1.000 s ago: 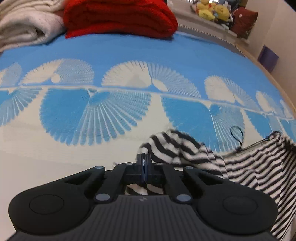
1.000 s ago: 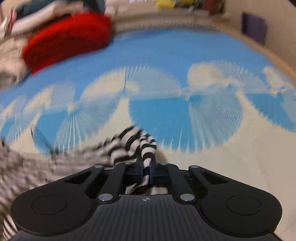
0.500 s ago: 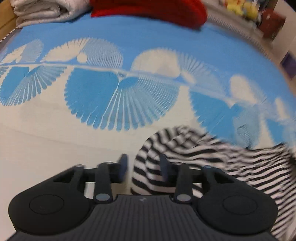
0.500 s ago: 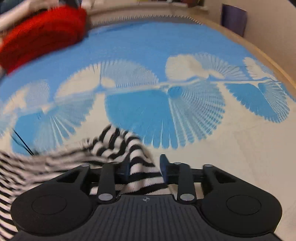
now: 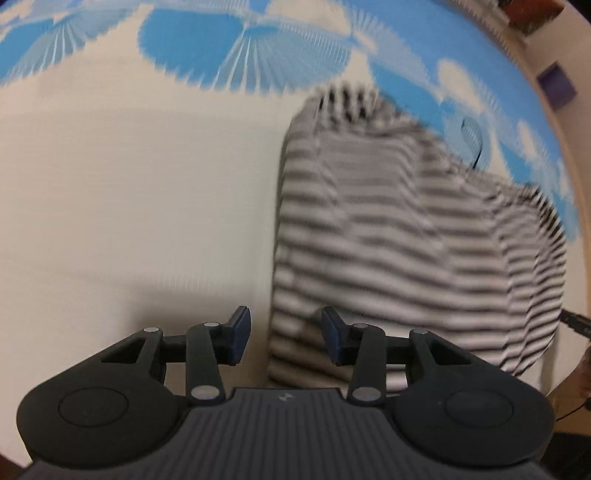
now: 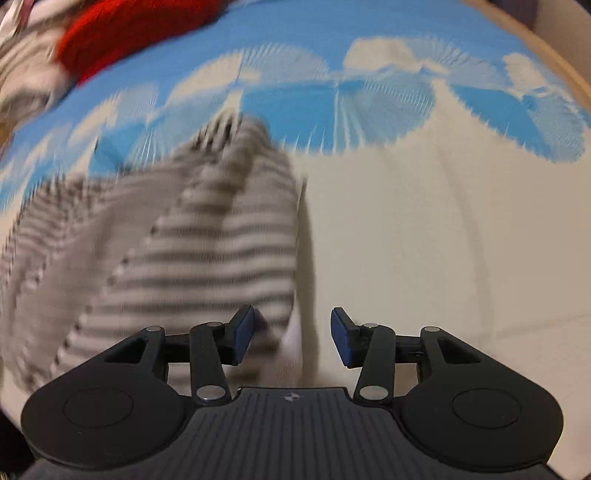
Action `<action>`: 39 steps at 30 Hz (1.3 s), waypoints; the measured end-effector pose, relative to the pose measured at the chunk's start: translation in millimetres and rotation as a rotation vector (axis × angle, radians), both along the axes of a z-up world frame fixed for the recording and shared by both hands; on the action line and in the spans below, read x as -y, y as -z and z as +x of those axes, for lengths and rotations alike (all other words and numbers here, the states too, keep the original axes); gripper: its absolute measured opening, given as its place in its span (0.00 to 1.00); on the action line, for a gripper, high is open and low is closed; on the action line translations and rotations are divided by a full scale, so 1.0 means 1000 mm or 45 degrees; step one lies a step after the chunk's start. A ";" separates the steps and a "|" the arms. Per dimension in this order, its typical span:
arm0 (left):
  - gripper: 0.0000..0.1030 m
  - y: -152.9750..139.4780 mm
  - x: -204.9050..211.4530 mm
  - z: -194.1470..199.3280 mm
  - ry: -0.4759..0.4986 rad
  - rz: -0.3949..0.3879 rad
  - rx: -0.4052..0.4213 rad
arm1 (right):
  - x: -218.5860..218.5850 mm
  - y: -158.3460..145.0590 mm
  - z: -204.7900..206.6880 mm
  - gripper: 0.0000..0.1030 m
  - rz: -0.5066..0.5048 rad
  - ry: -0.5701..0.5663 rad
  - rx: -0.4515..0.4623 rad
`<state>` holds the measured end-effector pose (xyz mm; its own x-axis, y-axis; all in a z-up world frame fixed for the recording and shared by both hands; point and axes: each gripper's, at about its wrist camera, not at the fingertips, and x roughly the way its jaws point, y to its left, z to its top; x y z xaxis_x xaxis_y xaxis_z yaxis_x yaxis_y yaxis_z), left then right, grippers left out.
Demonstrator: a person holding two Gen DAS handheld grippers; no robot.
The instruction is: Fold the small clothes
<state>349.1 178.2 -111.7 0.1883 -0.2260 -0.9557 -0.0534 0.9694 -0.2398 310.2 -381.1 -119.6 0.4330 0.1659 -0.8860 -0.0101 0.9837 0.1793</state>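
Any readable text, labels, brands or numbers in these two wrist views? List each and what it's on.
No readable words or numbers in either view.
Left hand-held gripper: a small round emblem on its body, no letters legible.
Right hand-held gripper: a small star-like emblem, no letters.
Striped garment: too blurred to show any label.

The striped garment (image 5: 406,229) is lying on the bedspread (image 5: 129,184). Its edges are lying before both tools. Other clothes (image 6: 122,33) are lying behind it.
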 end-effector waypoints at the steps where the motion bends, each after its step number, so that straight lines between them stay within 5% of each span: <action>1: 0.45 0.005 0.002 -0.004 0.013 0.017 -0.020 | -0.001 0.004 -0.003 0.46 0.009 -0.017 -0.017; 5: 0.44 0.014 0.013 -0.016 0.053 0.068 -0.047 | -0.012 0.010 -0.013 0.46 0.008 -0.049 -0.049; 7: 0.27 0.015 0.017 -0.018 0.054 0.070 -0.060 | -0.018 0.008 -0.013 0.40 -0.012 -0.048 -0.044; 8: 0.03 0.015 0.019 -0.018 0.069 0.058 -0.062 | -0.021 0.005 -0.015 0.31 -0.024 -0.053 -0.033; 9: 0.03 0.011 0.022 -0.020 0.091 0.060 -0.048 | -0.022 0.003 -0.017 0.12 -0.020 -0.065 -0.022; 14: 0.01 -0.035 0.022 -0.033 0.074 0.100 0.133 | -0.001 -0.038 -0.030 0.06 0.127 0.036 0.133; 16: 0.01 -0.039 0.015 -0.040 0.050 0.187 0.130 | 0.014 -0.043 -0.038 0.06 0.188 0.134 0.128; 22: 0.02 -0.010 0.021 -0.043 0.193 0.278 -0.023 | 0.000 0.012 -0.039 0.05 -0.048 0.105 -0.222; 27: 0.04 -0.032 0.034 -0.039 0.217 0.448 0.084 | -0.003 0.001 -0.037 0.12 -0.167 0.185 -0.150; 31: 0.24 -0.072 0.042 -0.034 0.154 0.291 0.303 | 0.003 -0.029 -0.040 0.24 -0.335 0.348 0.084; 35: 0.34 -0.081 0.080 -0.022 0.208 0.220 0.376 | -0.010 -0.045 -0.036 0.30 -0.224 0.278 0.252; 39: 0.35 -0.068 0.112 -0.013 0.306 0.230 0.351 | -0.035 -0.035 -0.026 0.41 -0.081 0.069 0.257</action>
